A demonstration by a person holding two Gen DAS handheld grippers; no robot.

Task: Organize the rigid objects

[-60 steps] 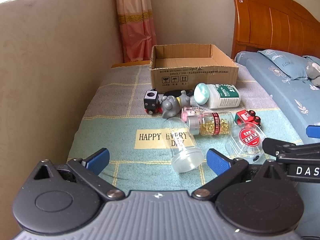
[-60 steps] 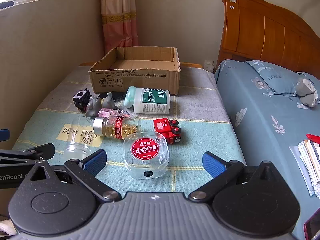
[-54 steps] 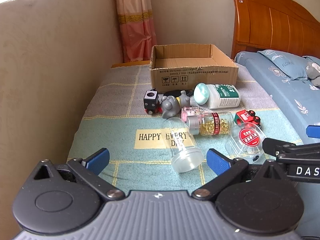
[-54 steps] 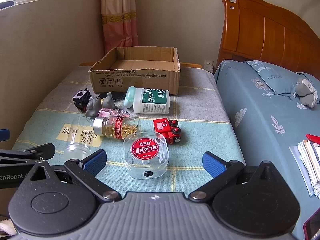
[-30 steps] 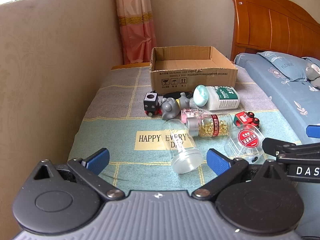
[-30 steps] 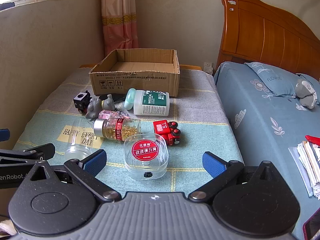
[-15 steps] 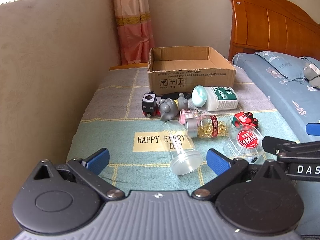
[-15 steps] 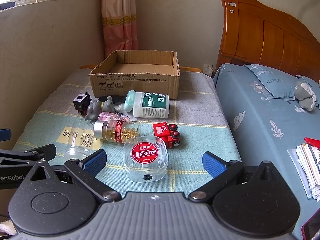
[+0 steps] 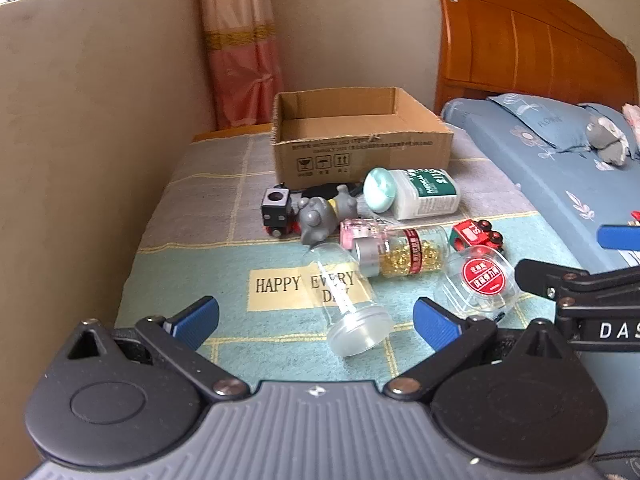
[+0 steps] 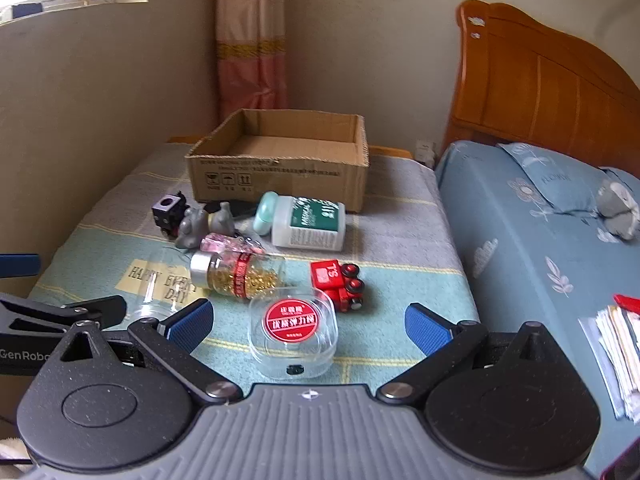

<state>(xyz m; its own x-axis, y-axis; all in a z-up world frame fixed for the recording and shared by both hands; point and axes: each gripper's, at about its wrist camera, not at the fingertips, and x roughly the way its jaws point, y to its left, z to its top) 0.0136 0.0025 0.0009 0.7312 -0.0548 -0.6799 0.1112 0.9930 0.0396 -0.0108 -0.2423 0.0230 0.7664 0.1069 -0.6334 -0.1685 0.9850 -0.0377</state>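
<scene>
A clear round case with a red label (image 10: 293,330) lies on the blanket-covered counter (image 10: 400,216), between the spread fingers of the right hand-held gripper (image 10: 308,324), untouched. At its 1 o'clock sits a red toy truck (image 10: 338,284); at 11 o'clock, a capsule bottle (image 10: 236,274) on its side. The left hand-held gripper (image 9: 316,318) is wide open around a toppled clear jar (image 9: 348,304). The open cardboard box (image 9: 360,136) stands at 12 o'clock, well beyond the white bottle (image 9: 416,194).
</scene>
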